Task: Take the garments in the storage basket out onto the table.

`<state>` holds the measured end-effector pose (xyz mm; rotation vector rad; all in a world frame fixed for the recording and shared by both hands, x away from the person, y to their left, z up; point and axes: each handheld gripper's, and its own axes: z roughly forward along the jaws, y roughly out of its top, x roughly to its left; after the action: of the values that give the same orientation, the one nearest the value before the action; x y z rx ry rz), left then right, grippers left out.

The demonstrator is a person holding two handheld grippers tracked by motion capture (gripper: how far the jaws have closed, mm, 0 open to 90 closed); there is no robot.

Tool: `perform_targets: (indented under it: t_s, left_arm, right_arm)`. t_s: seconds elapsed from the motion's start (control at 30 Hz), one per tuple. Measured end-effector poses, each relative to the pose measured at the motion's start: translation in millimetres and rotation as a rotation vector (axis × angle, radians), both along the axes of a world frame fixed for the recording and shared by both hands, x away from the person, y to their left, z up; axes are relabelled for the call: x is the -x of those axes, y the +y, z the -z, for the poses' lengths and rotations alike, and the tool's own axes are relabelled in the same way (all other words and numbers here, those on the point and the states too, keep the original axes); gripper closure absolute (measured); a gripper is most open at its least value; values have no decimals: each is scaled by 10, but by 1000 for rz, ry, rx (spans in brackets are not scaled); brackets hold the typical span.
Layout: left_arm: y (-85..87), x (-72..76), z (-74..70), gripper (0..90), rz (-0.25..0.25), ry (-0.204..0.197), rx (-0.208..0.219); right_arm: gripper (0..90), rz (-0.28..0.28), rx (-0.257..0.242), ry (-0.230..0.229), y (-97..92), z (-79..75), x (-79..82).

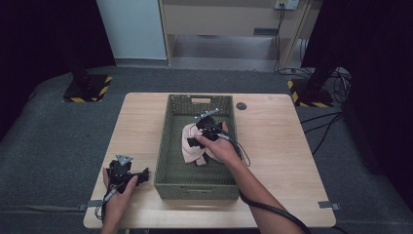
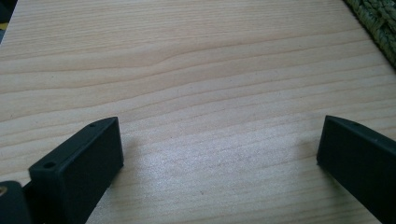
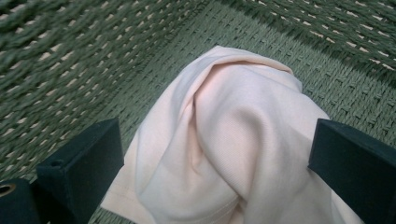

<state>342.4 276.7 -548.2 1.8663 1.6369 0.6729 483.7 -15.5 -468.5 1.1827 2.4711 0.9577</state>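
Observation:
A crumpled pale pink cloth [image 1: 191, 144] lies on the floor of a green woven basket [image 1: 170, 185] in the middle of the table. My right gripper [image 1: 197, 139] hangs inside the basket over the cloth; in the right gripper view its jaws stand wide apart on either side of the cloth [image 3: 224, 140], open, gripping nothing. My left gripper [image 1: 141, 176] rests on the table to the left of the basket, near the front edge. In the left gripper view its jaws are spread over bare wood [image 2: 210, 93], open, and a corner of the basket [image 2: 378, 23] shows at the upper right.
The light wooden table [image 1: 272, 146] has a small dark round disc [image 1: 241, 106] near its back edge, right of the basket. Grey carpet surrounds the table. Two stand bases with yellow-black tape [image 1: 87, 88] [image 1: 311, 93] sit on the floor behind it, with cables at the right.

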Motion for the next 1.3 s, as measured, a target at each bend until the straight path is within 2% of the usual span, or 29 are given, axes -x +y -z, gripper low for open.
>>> perform_targets:
  t_s: [0.5,0.97,1.3]
  left_arm:
    - [-1,0,0,0,0,0,1]
    - [0,0,0,0,1,0,0]
    - [2,-3,0,0,3,0,1]
  right_arm:
    - [28,24,31,40,26,202,-145]
    - [22,31,71,65,48,390,-200]
    - [16,54,65,85,66,486,-220]
